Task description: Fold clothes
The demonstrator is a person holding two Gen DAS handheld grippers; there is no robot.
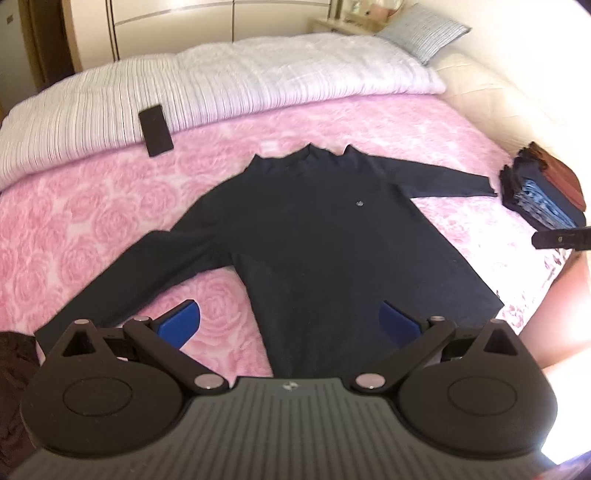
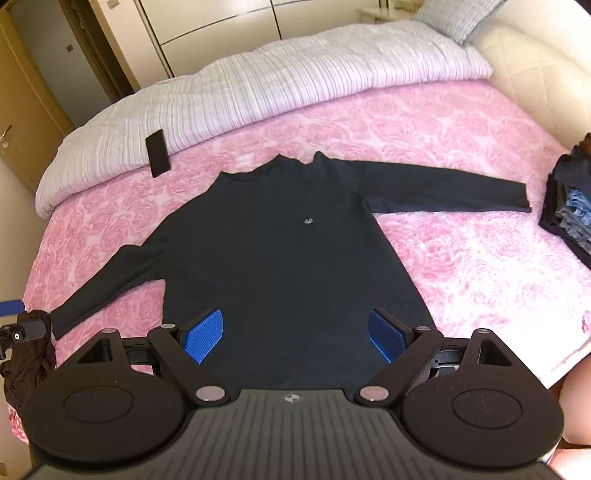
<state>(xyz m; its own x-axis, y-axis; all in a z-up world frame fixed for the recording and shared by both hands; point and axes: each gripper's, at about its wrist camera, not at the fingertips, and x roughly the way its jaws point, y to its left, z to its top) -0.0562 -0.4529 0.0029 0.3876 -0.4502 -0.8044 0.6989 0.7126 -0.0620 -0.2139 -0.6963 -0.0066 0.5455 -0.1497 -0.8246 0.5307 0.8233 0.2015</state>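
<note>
- A black long-sleeved top lies flat, front up, in the middle of a pink rose-patterned blanket, collar toward 12 o'clock and hem toward 6 o'clock.
- Its 2 sleeves are spread: 1 runs out toward 3 o'clock, the other slants down toward 8 o'clock. A small pale logo sits on the chest.
- The left gripper hangs above the hem end of the top with its jaws wide apart and nothing between the blue pads; 1 pad is over the blanket, the other over the black cloth.
- The right gripper also hangs above the hem, jaws wide apart, gripping nothing; both pads are over the top's lower body.
- At 3 o'clock, just past the cuff, stands a stack of folded clothes, dark, blue and reddish pieces.
- At 10 o'clock a black phone lies on the edge of a white striped duvet, which covers the far side of the bed.
- A grey pillow rests at 1 o'clock.
- A dark crumpled garment sits at 8 o'clock, by the sleeve end.
</note>
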